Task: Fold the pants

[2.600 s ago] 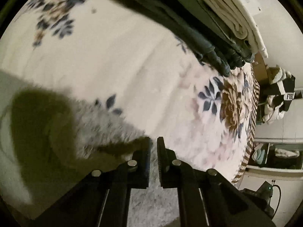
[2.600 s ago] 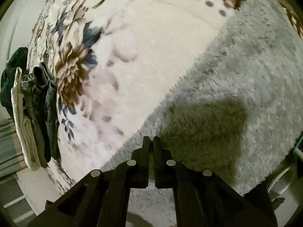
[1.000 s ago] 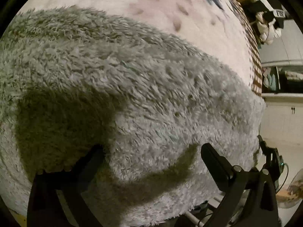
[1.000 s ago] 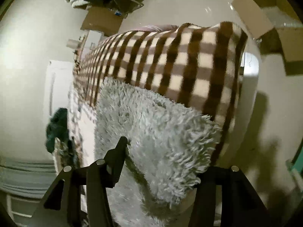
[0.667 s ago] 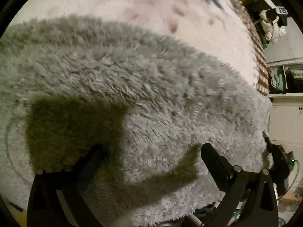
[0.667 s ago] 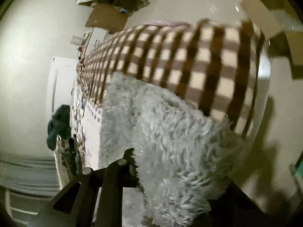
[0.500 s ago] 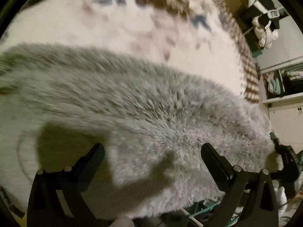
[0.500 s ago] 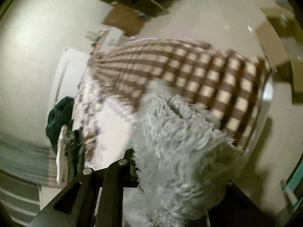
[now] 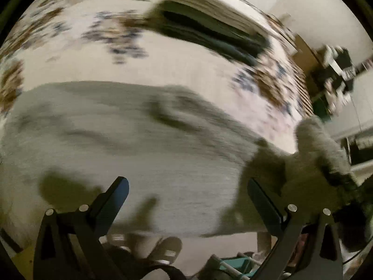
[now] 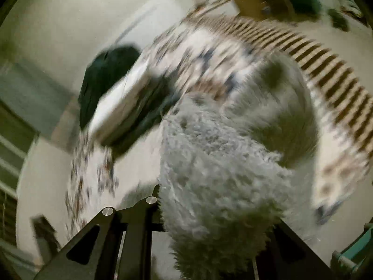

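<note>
Left wrist view shows the fluffy grey pants [image 9: 144, 144] spread flat across the near half of a floral bedspread [image 9: 163, 70], a shaggy pale-grey pile with darker creases running through it, all smeared by motion blur. Their long axis runs left to right across the bed, along its near edge, and at the right end a corner of the fabric rises off the bed in a furry hump [image 9: 319, 144]. The left gripper [image 9: 186, 189] hangs over the near edge of the garment with its jaws spread wide and nothing between them; the pads touch no cloth. Far beyond the pants, toward the right, a stack of folded clothes [image 9: 209, 25] lies on the bedspread, dark layers below and a white one on top. In the right wrist view the same grey pile fills the middle of the picture, long tufted fibres hanging in a thick bunch [image 10: 221, 175] from the right gripper [image 10: 209, 210], whose jaws are clenched on it; only the left finger [image 10: 149, 207] is visible, the other being buried under the fleece. From that grip the fabric stretches up and away toward the bed, where its far part [image 10: 279, 93] lies beside a brown-and-cream checked border [image 10: 338, 70]. Left of the bunch sits the folded stack [image 10: 126, 107], blurred.
</note>
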### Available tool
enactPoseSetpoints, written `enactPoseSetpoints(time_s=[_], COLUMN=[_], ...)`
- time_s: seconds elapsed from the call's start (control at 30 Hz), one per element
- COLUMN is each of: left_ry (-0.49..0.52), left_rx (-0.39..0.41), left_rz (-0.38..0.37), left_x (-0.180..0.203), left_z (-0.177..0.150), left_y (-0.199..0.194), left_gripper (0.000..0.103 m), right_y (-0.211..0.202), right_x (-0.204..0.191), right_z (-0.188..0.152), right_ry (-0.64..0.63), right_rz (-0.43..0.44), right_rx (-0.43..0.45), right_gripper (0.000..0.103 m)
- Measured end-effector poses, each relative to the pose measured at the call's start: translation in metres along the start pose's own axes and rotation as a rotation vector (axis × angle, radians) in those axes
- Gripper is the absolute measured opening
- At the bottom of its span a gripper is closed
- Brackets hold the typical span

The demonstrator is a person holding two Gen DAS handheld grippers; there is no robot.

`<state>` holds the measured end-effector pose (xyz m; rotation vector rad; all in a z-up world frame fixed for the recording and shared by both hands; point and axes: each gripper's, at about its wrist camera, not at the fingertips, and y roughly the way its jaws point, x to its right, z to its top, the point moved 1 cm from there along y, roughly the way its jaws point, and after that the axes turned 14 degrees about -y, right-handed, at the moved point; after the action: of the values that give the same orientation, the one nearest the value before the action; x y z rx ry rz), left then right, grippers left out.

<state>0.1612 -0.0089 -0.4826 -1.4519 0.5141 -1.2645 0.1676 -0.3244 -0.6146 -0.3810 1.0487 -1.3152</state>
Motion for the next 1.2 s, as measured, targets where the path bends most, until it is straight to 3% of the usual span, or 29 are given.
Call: enactPoseSetpoints(time_s=[0.13,0.23,0.33,0.4,0.43,0.5,0.57,0.77,0.87,0.9,1.0,1.1,1.2], left_ry=[-0.047,-0.082,-0.133,-0.146,-0.145,-0.128,-0.097,0.05,0.152,0.186,0.239,0.249,0.238], left_rx=[0.04,0.058,0.057,0.056,0.06,0.066,0.059,-0.063,-0.122,-0.149,-0.239,-0.193,-0.149], left_rz=[0.059,0.091,0.088,0.062,0.048,0.017,-0.01,-0.083,-0.124,-0.152,-0.188,-0.238,-0.24], left_x=[-0.058,-0.094,-0.117,-0.117,-0.114,-0.102,-0.085,-0.009,0.025,0.037,0.047,0.039,0.016], left_z=[0.016,0.025,0.033,0.038,0.041,0.046,0.05,0.045,0.036,0.032,0.022,0.014,0.007], left_y=[-0.015,-0.02,-0.022,-0.025,-0.026,-0.026,-0.022,0.037,0.074,0.091,0.118,0.095,0.056], left_gripper=[0.103,0.103,0.103,0.103,0.103,0.103,0.103,0.103,0.102,0.092,0.005,0.004,0.004], right_y=[0.079,0.131,0.15,0.136,0.123,0.097,0.071,0.034,0.035,0.035,0.035,0.03,0.029], right_x=[-0.071,-0.117,-0.145,-0.152,-0.153,-0.142,-0.115,-0.015,0.02,0.031,0.054,0.075,0.081], right_z=[-0.042,-0.077,-0.094,-0.097,-0.095,-0.09,-0.081,-0.06,-0.053,-0.051,-0.047,-0.043,-0.042], right_ry=[-0.143,-0.306,-0.404,-0.43,-0.43,-0.385,-0.31,-0.131,-0.037,-0.016,0.041,0.084,0.093], right_rz=[0.023,-0.021,-0.006,0.107,0.15,0.212,0.193,-0.084,-0.155,-0.179,-0.219,-0.224,-0.214], right_rx=[-0.137,-0.292,-0.442,-0.451,-0.447,-0.448,-0.43,-0.408,-0.383,-0.375,-0.347,-0.325,-0.32], right_gripper=[0.017,0.018,0.039,0.06,0.064,0.078,0.08,0.08,0.08,0.08,0.08,0.08,0.08])
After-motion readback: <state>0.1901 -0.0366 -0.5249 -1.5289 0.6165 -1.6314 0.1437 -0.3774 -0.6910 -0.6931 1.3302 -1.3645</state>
